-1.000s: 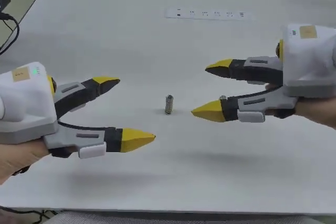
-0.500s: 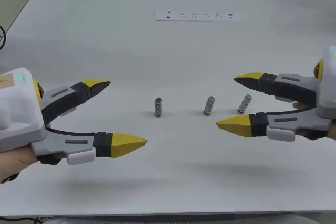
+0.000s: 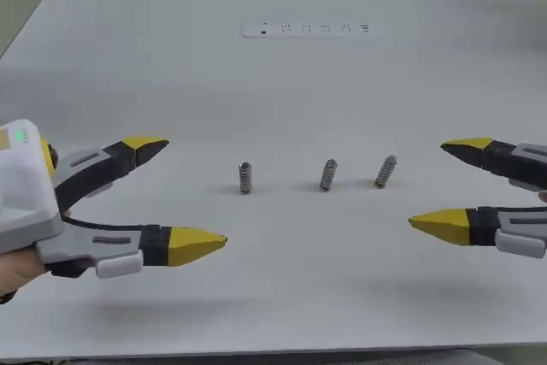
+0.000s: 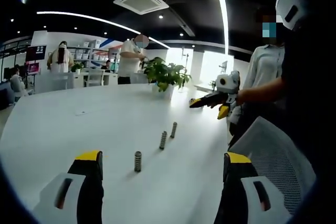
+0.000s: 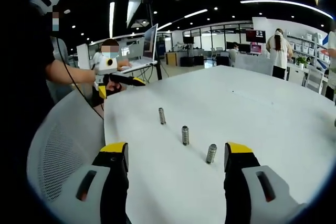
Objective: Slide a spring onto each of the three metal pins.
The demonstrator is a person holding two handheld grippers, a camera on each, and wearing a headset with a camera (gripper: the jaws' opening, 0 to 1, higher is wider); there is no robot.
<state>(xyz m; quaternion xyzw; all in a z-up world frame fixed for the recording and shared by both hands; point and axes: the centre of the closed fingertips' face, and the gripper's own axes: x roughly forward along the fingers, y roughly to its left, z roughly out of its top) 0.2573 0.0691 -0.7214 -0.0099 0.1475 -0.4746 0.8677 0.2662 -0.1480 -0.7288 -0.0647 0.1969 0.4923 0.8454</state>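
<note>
Seemingly finishing: three grey coiled metal springs (image 3: 328, 175) are standing upright, mid-scene, on the white table (image 3: 282, 297).
I am holding my yellow-tipped left gripper (image 3: 195, 192) and right gripper (image 3: 426, 184) spread and empty, flanking them; steering wide should avoid toppling any.

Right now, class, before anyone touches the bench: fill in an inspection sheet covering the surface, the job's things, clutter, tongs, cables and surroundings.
Surface: white table, flat and evenly lit.
Job's things: left spring, middle spring and right spring stand in a row, apart, each apparently on its pin.
Clutter: power strip at the far side.
Grippers: left tongs open, holding nothing; right tongs open, holding nothing; both off the springs.
Cables: nothing seen on the table.
Surroundings: open office with people standing, potted plant, mesh chair.
</note>
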